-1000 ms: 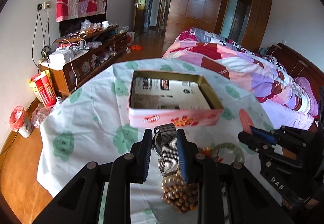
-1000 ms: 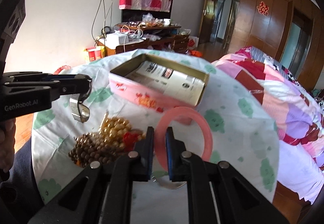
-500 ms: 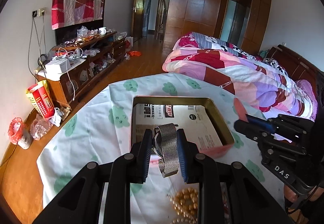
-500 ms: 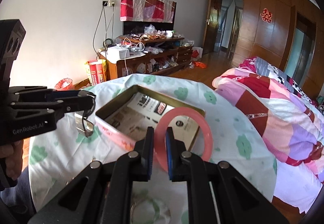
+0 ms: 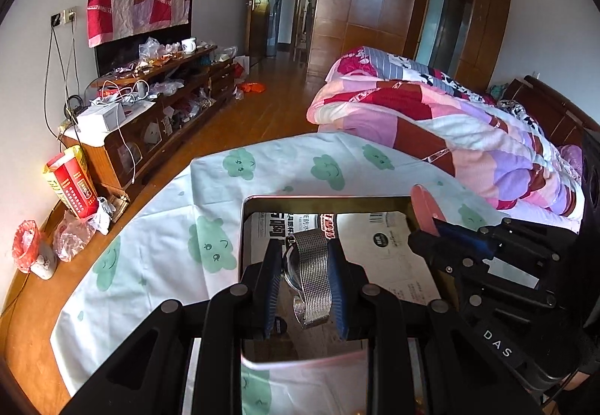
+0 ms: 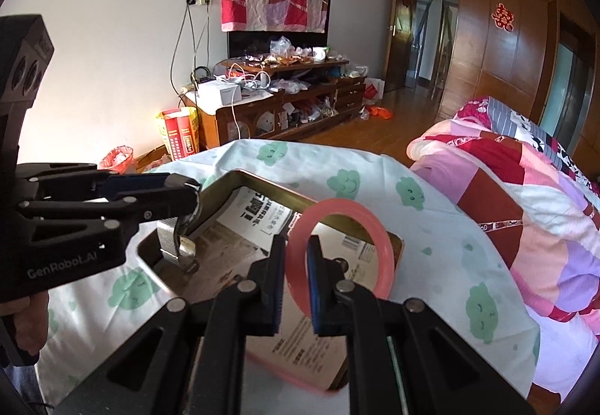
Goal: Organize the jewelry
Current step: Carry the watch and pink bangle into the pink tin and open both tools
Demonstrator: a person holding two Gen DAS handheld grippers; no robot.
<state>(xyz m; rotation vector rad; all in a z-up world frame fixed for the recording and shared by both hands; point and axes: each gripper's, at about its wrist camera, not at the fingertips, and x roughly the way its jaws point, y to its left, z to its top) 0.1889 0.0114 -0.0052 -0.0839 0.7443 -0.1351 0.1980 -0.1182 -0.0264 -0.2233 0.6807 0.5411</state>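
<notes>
My left gripper (image 5: 304, 253) is shut on a silver mesh-band watch (image 5: 309, 276) and holds it over the open pink tin box (image 5: 262, 364), whose floor is lined with printed paper. The watch also shows in the right wrist view (image 6: 174, 240), hanging from the left gripper (image 6: 187, 197) above the tin's left corner (image 6: 232, 177). My right gripper (image 6: 296, 246) is shut on a pink bangle (image 6: 375, 231), held upright over the tin. The bangle's edge (image 5: 425, 205) shows in the left wrist view at the tin's right rim.
The tin sits on a table with a white cloth printed with green clouds (image 5: 161, 235). A bed with a patchwork quilt (image 5: 450, 130) is to the right. A cluttered wooden TV cabinet (image 5: 150, 107) and a red bag (image 5: 69, 182) stand at the left wall.
Both grippers have moved forward from above the bead pile to over the open tin, still holding the watch and the bangle. The beads have dropped out of view.
</notes>
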